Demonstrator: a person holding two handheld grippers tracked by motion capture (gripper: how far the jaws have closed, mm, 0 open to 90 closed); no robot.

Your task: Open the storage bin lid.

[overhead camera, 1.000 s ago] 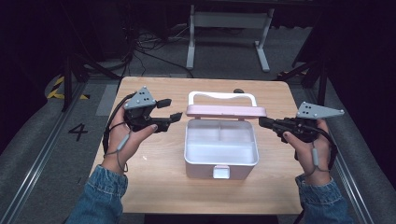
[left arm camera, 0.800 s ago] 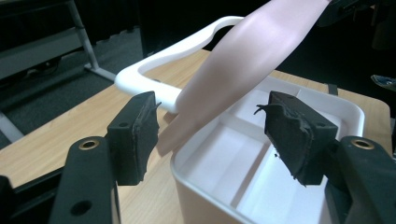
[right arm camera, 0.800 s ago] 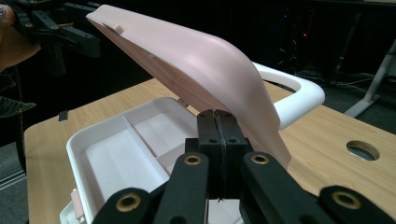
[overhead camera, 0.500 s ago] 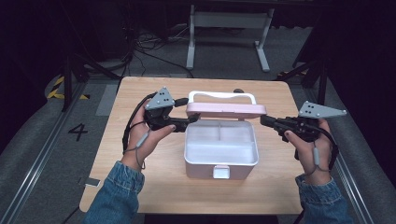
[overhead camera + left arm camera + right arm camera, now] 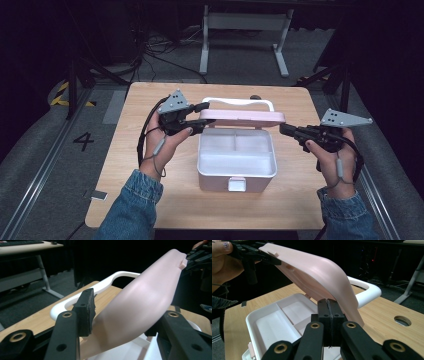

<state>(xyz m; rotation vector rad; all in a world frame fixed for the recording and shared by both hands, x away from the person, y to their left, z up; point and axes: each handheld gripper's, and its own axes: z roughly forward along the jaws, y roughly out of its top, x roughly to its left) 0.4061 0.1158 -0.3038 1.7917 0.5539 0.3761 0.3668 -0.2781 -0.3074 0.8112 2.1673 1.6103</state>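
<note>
A white compartment box [image 5: 215, 182] stands open mid-table, its pink lid [image 5: 245, 117] raised upright at the back with a white handle [image 5: 240, 101] behind it. My left gripper [image 5: 207, 114] is at the lid's left end. Its jaws have just been closing, and its pads now press on both faces of the lid [image 5: 145, 295], as the left gripper [image 5: 122, 315] view shows. My right gripper [image 5: 282, 129] is shut and holds nothing, its tips by the lid's right end. From the right gripper [image 5: 328, 302], the lid [image 5: 312, 267] slants over the box [image 5: 249, 320].
The box has a small latch [image 5: 236, 184] on its front wall. A round cable hole [image 5: 402, 320] sits in the wooden table [image 5: 150, 200] behind the box. Table legs and cables stand on the dark floor beyond the far edge.
My left gripper has moved right from beside the box to the lid's left end, and its jaws have closed around the lid. The right gripper has stayed put.
</note>
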